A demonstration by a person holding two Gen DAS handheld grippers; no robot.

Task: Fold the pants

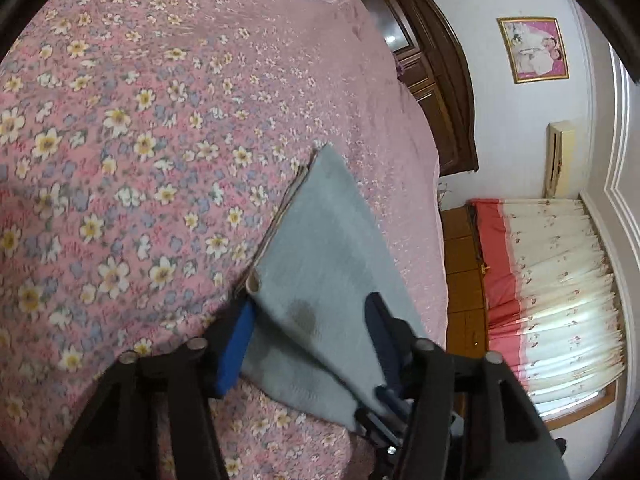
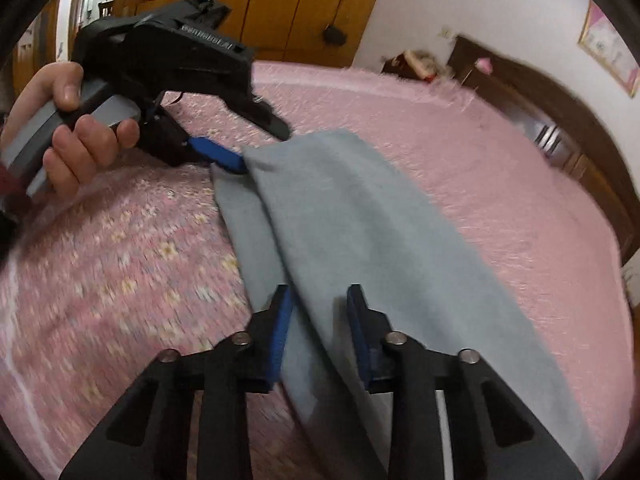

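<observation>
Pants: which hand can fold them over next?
Probably right: the right gripper pinches the pants at their near edge; the left gripper has wider jaws around the far corner.

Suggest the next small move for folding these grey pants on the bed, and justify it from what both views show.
Probably lower both grippers together to lay the fold flat. The grey pants hang doubled between the left gripper and the right gripper, lifted off the pink floral bedspread, with fabric between both sets of fingers.

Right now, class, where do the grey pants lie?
The grey pants lie on the pink floral bedspread, stretched between the left gripper and right gripper, with the dark headboard beyond.
</observation>
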